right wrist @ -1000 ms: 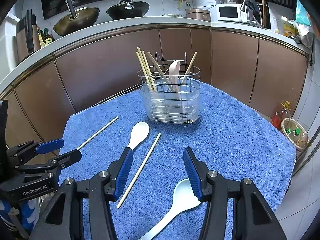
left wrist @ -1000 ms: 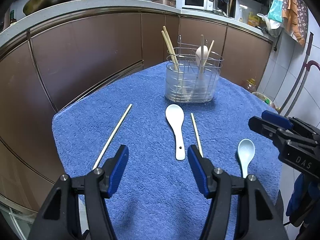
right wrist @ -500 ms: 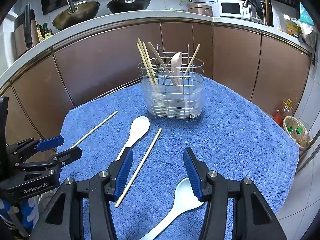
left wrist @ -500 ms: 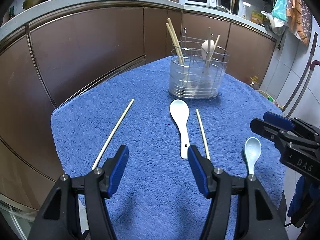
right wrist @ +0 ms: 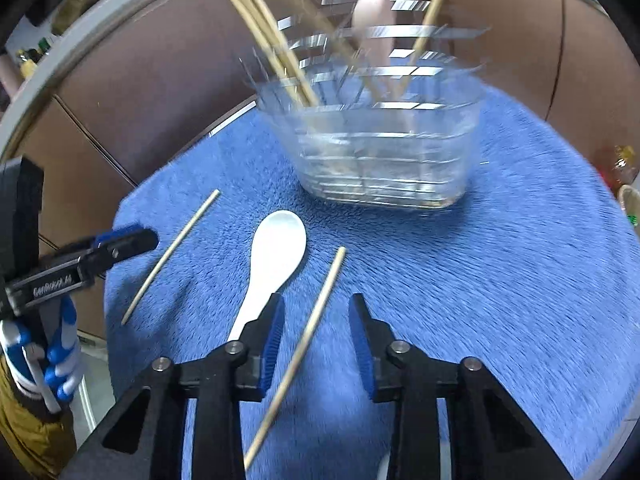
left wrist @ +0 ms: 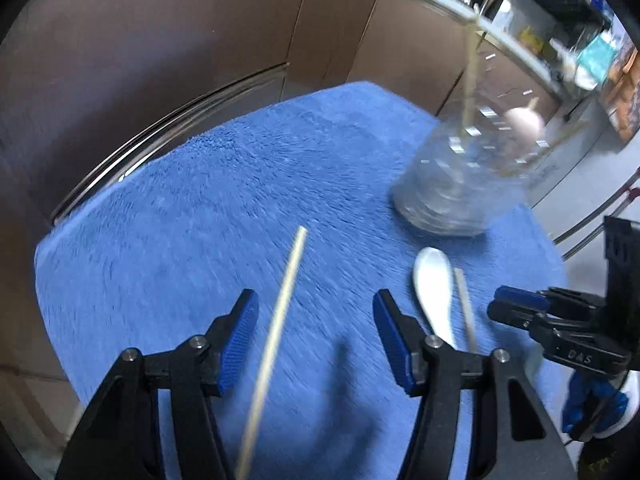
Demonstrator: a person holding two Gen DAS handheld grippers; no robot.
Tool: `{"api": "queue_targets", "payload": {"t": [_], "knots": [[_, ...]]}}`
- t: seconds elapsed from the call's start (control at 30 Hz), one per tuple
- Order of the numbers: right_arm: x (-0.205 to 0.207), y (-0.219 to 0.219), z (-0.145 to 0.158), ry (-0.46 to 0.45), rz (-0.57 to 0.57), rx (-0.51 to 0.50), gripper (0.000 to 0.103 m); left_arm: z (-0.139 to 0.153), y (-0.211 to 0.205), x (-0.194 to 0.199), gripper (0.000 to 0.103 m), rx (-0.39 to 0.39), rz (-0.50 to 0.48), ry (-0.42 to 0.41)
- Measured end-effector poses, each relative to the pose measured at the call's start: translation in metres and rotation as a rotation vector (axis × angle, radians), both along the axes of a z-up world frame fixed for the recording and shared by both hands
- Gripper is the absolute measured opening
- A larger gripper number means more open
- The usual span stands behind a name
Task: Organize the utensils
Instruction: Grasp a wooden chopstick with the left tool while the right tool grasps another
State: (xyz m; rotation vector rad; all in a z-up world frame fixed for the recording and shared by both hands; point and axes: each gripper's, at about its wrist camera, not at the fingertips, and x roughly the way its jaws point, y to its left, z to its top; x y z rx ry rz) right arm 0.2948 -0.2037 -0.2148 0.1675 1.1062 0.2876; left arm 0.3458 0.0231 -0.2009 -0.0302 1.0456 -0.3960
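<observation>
A blue towel [left wrist: 224,200] covers the table. In the left wrist view my left gripper [left wrist: 316,312] is open, its jaws either side of a loose chopstick [left wrist: 280,320] lying on the towel. In the right wrist view my right gripper [right wrist: 316,316] is open over a second chopstick [right wrist: 316,316], which lies between its jaws. A white spoon [right wrist: 276,256] lies just left of that chopstick; it also shows in the left wrist view [left wrist: 434,288]. The clear wire-framed utensil holder [right wrist: 384,152] stands behind, holding chopsticks and a spoon. Both views are motion-blurred.
Brown cabinet fronts [left wrist: 160,60] curve round the table's far side. The left gripper shows at the left in the right wrist view [right wrist: 100,256]; the right gripper shows at the right in the left wrist view [left wrist: 560,328]. The towel's right half [right wrist: 520,280] is bare.
Both grippers have dropped and moved forward toward the towel. The left one swung left over the far chopstick; the right one shifted left over the middle chopstick, and its jaws have narrowed.
</observation>
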Motion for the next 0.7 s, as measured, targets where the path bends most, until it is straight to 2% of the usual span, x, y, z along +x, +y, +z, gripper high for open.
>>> {"api": "queue_targets", "payload": {"t": [0.07, 0.27, 0.33, 0.4, 0.47, 0.57, 0.7], "knots": [[0.013, 0.005, -0.009, 0.04, 0.007, -0.015, 0.021, -0.008, -0.009, 0.015, 0.044, 0.042, -0.029, 0.017], [0.033, 0.016, -0.022, 0.117, 0.016, -0.106, 0.012, -0.03, -0.026, 0.041, 0.029, 0.13, -0.062, 0.082], [0.034, 0.019, -0.022, 0.129, 0.022, -0.13, 0.011, -0.03, -0.031, 0.043, 0.028, 0.158, -0.076, 0.08], [0.035, 0.021, -0.023, 0.137, 0.027, -0.145, 0.011, -0.029, -0.034, 0.045, 0.023, 0.192, -0.066, 0.076], [0.035, 0.025, -0.023, 0.136, 0.028, -0.166, 0.01, -0.029, -0.036, 0.045, 0.013, 0.23, -0.055, 0.061], [0.036, 0.028, -0.022, 0.129, 0.035, -0.186, 0.008, -0.027, -0.039, 0.042, 0.004, 0.245, -0.053, 0.047], [0.028, 0.026, -0.017, 0.107, 0.028, -0.141, 0.006, -0.018, -0.031, 0.026, 0.004, 0.194, -0.029, -0.016]]}}
